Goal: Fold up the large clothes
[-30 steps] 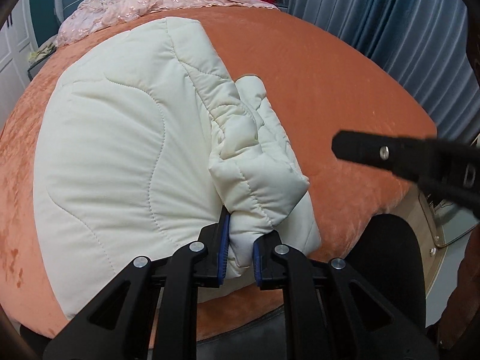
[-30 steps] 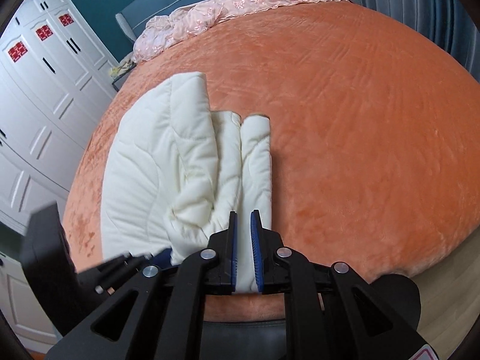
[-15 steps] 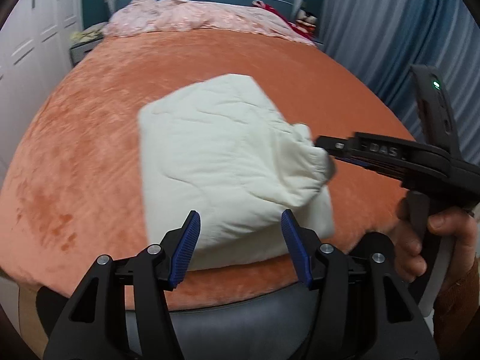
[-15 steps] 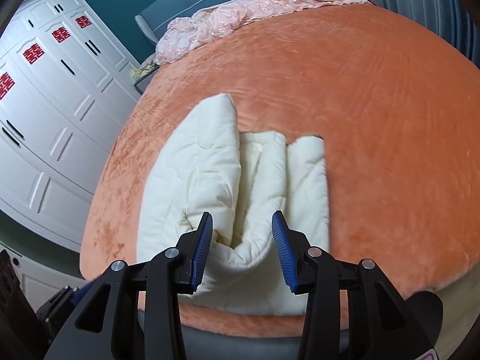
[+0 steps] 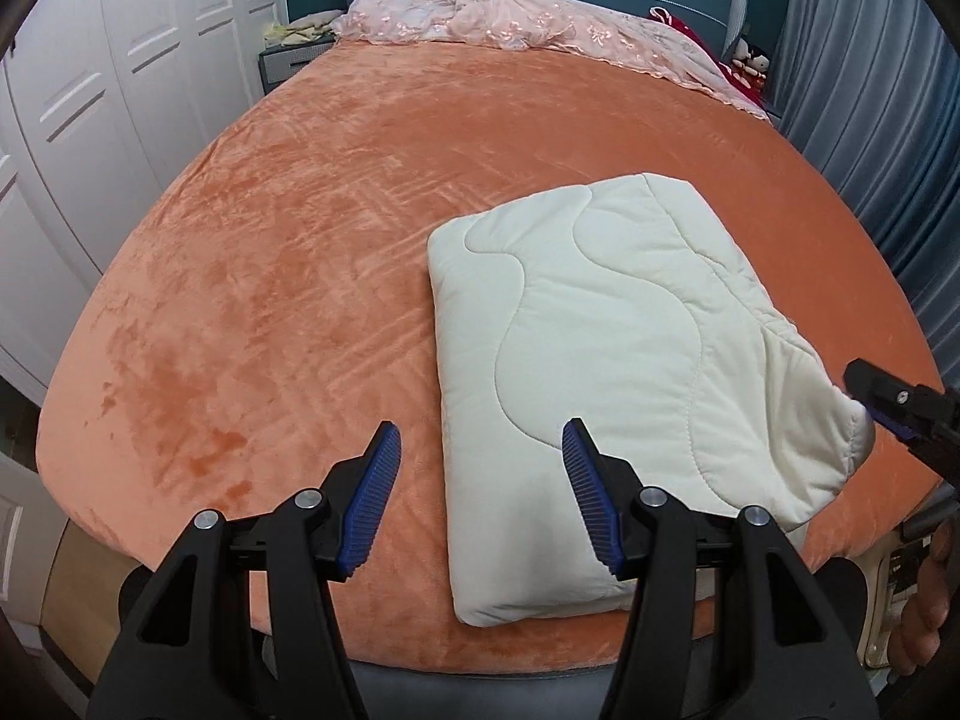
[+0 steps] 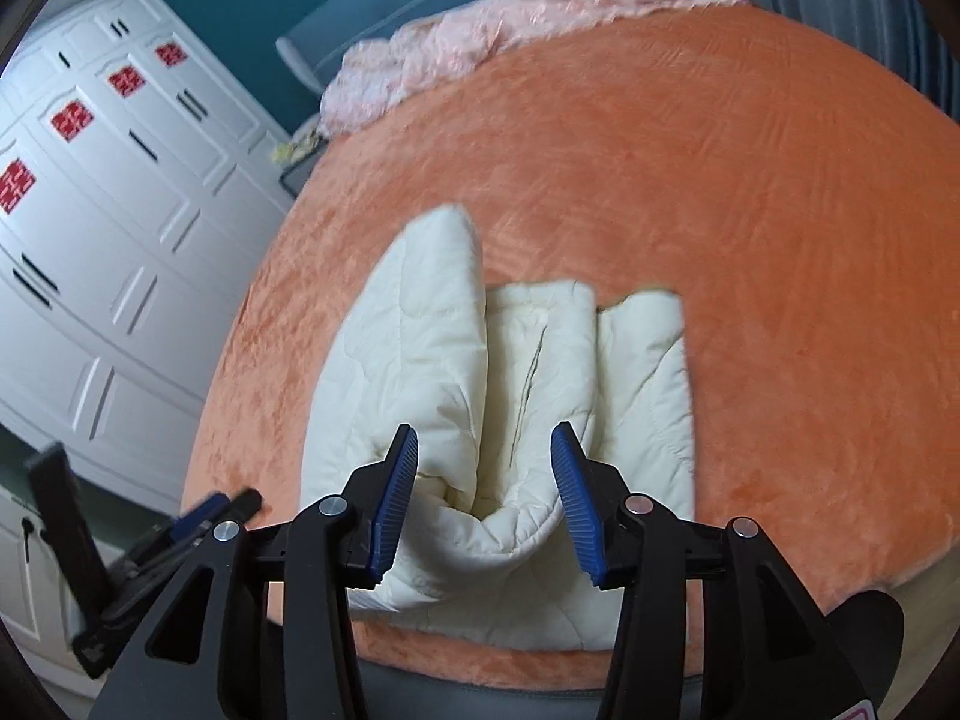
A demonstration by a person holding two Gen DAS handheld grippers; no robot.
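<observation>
The left tongs [image 5: 480, 480] stood wide apart and held nothing, hovering over the near edge of the bed [image 5: 270, 300], with the folded cream jacket [image 5: 600, 348] lying just ahead and to their right, its near left corner between the fingers' line of sight. The right tongs [image 6: 485, 486] were likewise spread and gripping nothing, poised right over the jacket's near end, where the padded layers bulged up between the two blue pads [image 6: 399, 492]. The jacket lay at the bed's near edge, its long axis running away from the person toward the headboard. By my reading the right tongs were the nearer to it, so any further tuck or press would likely fall to them. Beyond lay open orange bedding, then a pink blanket [image 5: 510, 18] at the far end.
</observation>
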